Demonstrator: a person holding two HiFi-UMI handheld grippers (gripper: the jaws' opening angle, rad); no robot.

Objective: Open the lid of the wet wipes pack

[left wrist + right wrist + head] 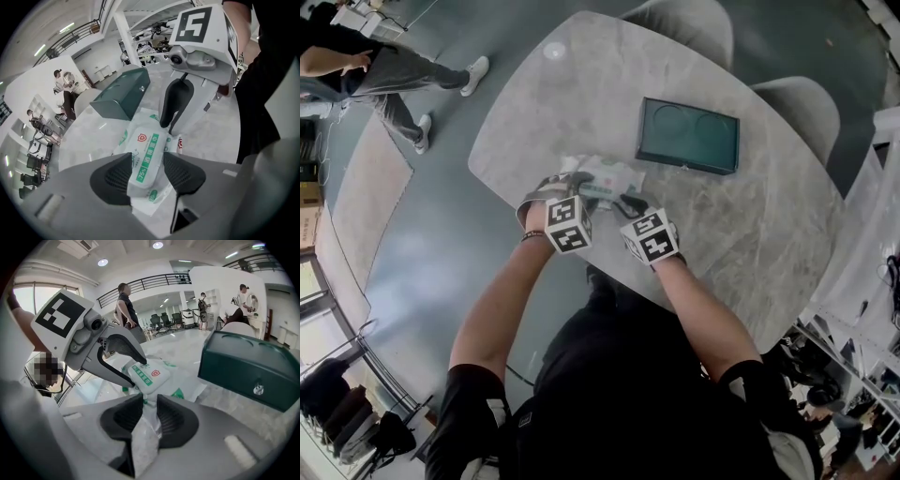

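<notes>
Lid [146, 154] still looks shut; right gripper [149, 405] pinches the pack's [151, 375] end, left gripper [147, 165] gapes wide astride it

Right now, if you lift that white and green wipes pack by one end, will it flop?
Probably floppy: the white and green soft plastic wet wipes pack has a film end that crumples where the right gripper pinches it. Its rigid-looking lid should stay flat. Being flat, it seems unlikely to roll on the grey stone-look table.
</notes>
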